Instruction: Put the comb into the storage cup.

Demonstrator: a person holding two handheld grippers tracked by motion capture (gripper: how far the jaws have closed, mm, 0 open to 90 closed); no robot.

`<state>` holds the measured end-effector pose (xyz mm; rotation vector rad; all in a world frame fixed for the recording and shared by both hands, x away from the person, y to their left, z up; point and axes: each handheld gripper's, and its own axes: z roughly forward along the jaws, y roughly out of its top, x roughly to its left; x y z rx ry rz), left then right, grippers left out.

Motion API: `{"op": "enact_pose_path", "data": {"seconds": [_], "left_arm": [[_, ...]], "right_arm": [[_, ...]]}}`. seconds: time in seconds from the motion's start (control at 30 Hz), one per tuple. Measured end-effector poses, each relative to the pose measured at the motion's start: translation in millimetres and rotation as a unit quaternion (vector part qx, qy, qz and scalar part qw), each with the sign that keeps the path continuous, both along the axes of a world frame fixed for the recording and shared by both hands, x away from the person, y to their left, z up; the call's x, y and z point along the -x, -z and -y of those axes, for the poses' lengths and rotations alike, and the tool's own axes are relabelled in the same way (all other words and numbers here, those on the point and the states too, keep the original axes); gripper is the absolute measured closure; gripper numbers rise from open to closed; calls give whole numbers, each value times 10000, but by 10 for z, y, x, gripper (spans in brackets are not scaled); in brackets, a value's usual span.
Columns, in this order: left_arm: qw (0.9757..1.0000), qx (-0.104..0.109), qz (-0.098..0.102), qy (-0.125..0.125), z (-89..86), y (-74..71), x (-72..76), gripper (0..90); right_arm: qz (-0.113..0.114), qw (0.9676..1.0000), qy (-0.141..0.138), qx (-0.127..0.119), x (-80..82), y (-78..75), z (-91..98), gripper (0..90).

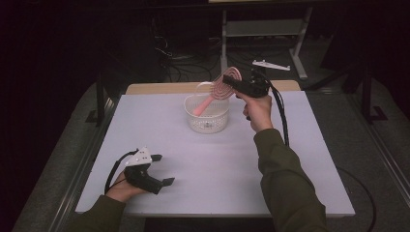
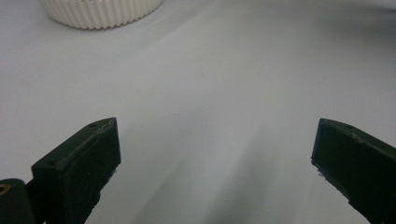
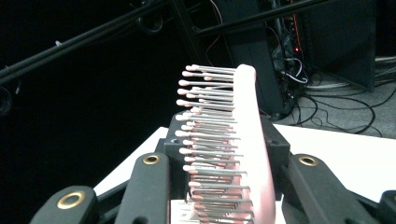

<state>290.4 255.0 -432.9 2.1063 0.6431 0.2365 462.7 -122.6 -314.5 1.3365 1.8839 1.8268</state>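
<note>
Left gripper (image 1: 162,170) sits low at the near left of the white table (image 1: 309,169), held by the person's left hand (image 1: 123,189), grey three-cornered plate on top. Jaws spread wide, nothing between them; in the left gripper view only bare tabletop lies between the two black jaws, with the ribbed wall of the white basket (image 2: 100,11) at the top edge.

Right hand (image 1: 258,112) is raised over the far middle of the table, olive sleeve (image 1: 285,179) coming in from the bottom right. Right gripper (image 1: 233,83) points left, jaws pinched on the head of a pink hairbrush (image 1: 223,86). Black cable trails down from it along the forearm.

Hairbrush is tilted: round head with concentric ridges up at the gripper, handle slanting down-left so its end is inside the basket (image 1: 207,121). Cannot tell whether the handle tip touches the basket floor. In the right gripper view the hairbrush (image 3: 250,140) stands edge-on between the jaws, metal bristles with pale tips pointing left, pink back toward the right jaw.

Basket stands upright at the centre far part of the table, well apart from the left gripper. Beyond the table: dark floor with cables, a metal frame leg (image 1: 300,53) and a white part (image 1: 270,65) lying on the floor.
</note>
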Motion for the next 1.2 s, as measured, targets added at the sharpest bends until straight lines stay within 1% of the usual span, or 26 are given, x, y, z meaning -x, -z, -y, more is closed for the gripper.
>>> {"op": "enact_pose_path", "data": {"seconds": [0.13,0.27,0.53,0.8,0.93,1.2], "left_arm": [[10000,16,3,-6,0,0,1,10],[10000,-7,2,4,1,2,1,10],[10000,-15,9,13,3,5,2,10],[10000,2,2,24,-1,5,3,10],[10000,-2,4,30,1,5,5,10],[10000,-2,-3,62,1,5,7,10]], "right_arm": [[-61,10000,-7,17,-20,63,-58,628],[-126,9999,-23,93,-39,121,-107,628],[-213,9997,-9,108,-85,221,-148,627],[-329,9994,32,79,-123,362,-150,628],[-375,9993,36,5,-136,389,-158,627],[-399,9992,-3,50,-147,427,-202,627]]}}
